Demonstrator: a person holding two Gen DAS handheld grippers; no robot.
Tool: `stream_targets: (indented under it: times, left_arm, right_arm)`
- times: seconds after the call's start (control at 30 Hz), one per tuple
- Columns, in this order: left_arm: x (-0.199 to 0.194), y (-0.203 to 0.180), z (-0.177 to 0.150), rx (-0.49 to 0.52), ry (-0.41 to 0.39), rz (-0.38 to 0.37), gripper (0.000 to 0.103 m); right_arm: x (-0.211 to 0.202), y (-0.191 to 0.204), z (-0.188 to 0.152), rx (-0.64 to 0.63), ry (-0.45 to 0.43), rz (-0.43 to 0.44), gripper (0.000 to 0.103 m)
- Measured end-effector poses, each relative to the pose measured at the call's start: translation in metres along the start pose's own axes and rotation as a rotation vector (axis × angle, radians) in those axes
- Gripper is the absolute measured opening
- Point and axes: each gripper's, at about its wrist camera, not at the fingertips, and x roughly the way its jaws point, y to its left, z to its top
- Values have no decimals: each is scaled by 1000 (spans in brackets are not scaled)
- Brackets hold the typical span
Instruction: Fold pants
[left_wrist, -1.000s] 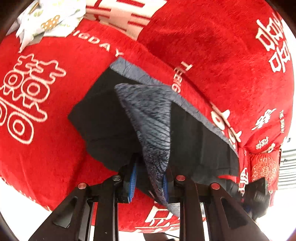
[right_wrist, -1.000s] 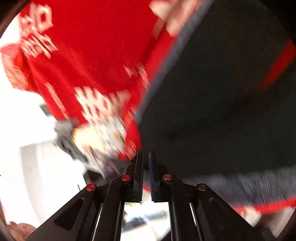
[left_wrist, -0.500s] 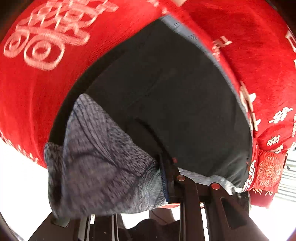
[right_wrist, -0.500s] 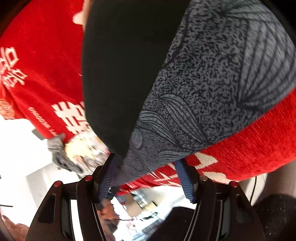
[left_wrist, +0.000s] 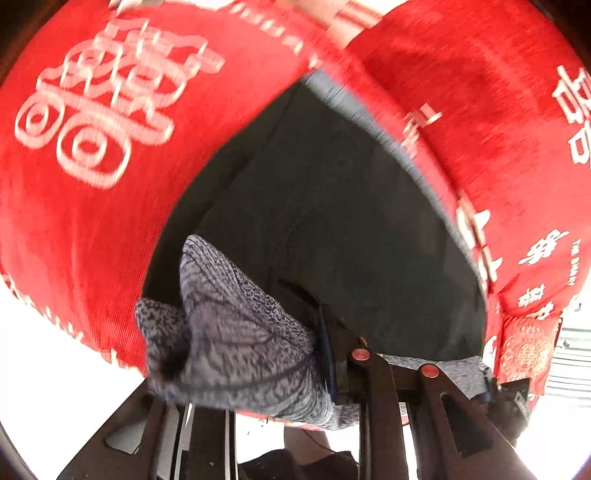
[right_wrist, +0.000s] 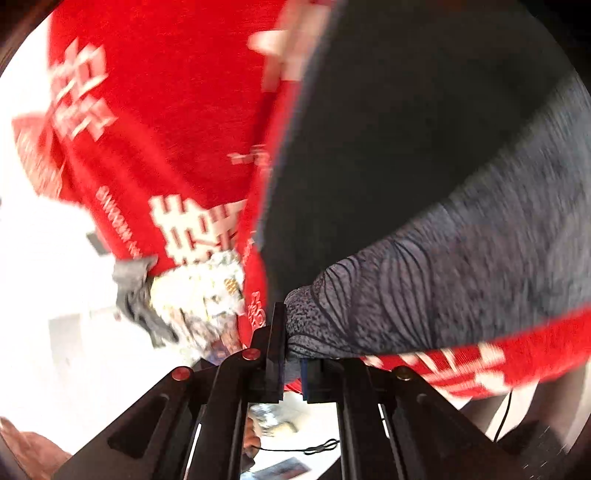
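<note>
The pants (left_wrist: 332, 229) are dark, black inside with a grey patterned outer face, and lie on a red blanket (left_wrist: 92, 229) with white characters. In the left wrist view a bunched grey fold (left_wrist: 236, 339) covers my left gripper (left_wrist: 295, 354); only its right finger (left_wrist: 332, 354) shows, pressed against the cloth. In the right wrist view my right gripper (right_wrist: 293, 354) is shut on the grey corner of the pants (right_wrist: 424, 288), with the black side (right_wrist: 388, 147) spread beyond it.
The red blanket (right_wrist: 166, 129) drapes over the near edge of the surface. A white and gold patterned bundle (right_wrist: 199, 295) with a grey piece (right_wrist: 136, 291) lies at its left corner. A red embroidered pouch (left_wrist: 524, 354) hangs at the right edge.
My right gripper has closed from wide open onto the grey corner. The left gripper has drawn its grey fold back toward the near edge, exposing more black cloth.
</note>
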Motion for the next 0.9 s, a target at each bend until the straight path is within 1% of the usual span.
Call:
stream_targets:
  times: [0.07, 0.13, 0.17, 0.23, 0.27, 0.3, 0.33, 0.4, 0.43, 0.47, 0.53, 0.6, 0.63, 0.67, 0.7, 0.73, 0.77, 0.8, 0.83, 0.9]
  left_arm:
    - [-9, -20, 16, 20, -42, -12, 25]
    - [-15, -43, 37, 51, -87, -14, 25]
    - [-16, -52, 47, 63, -106, -15, 25]
    - [-13, -69, 73, 76, -141, -10, 25]
    - [-9, -76, 88, 74, -160, 1, 25]
    - [-3, -82, 102, 72, -172, 13, 28]
    - [9, -88, 118, 72, -185, 48, 46]
    - [23, -90, 137, 70, -226, 121, 69]
    - [35, -91, 149, 75, -252, 161, 73]
    - [46, -92, 159, 77, -250, 185, 73]
    - [61, -91, 171, 64, -241, 222, 73]
    - [65, -91, 184, 38, -256, 279, 73]
    - [58, -91, 191, 18, -284, 294, 73]
    - [51, -91, 194, 11, -303, 292, 73]
    - [42, -93, 196, 9, -322, 295, 73]
    - [34, -96, 197, 18, -334, 307, 73]
    - [26, -102, 197, 44, -332, 322, 73]
    - [22, -111, 193, 84, -311, 331, 73]
    - [20, -121, 186, 130, -288, 336, 73]
    - [21, -141, 168, 215, -252, 332, 73]
  right_arm:
    - [-1, 23, 23, -58, 13, -6, 7]
    - [8, 46, 50, -97, 26, -18, 7]
    - [12, 53, 59, -108, 32, -25, 7]
    - [27, 63, 93, -128, 64, -59, 7]
    - [29, 63, 103, -131, 71, -72, 7]
    - [41, 64, 121, -135, 87, -103, 7]
    - [53, 62, 135, -131, 100, -126, 7]
    - [68, 48, 160, -122, 114, -176, 10]
    - [77, 43, 171, -120, 122, -194, 10]
    - [88, 36, 183, -114, 129, -223, 12]
    - [106, 25, 199, -103, 146, -278, 21]
    - [124, 17, 209, -107, 183, -311, 42]
    - [127, 18, 210, -110, 193, -306, 50]
    - [129, 24, 211, -114, 205, -277, 72]
    - [128, 27, 210, -116, 214, -250, 85]
    - [126, 37, 209, -125, 225, -224, 85]
    - [125, 43, 208, -132, 234, -219, 85]
    - [119, 51, 207, -147, 255, -203, 85]
    - [111, 58, 205, -164, 258, -189, 85]
    - [91, 66, 201, -196, 244, -184, 85]
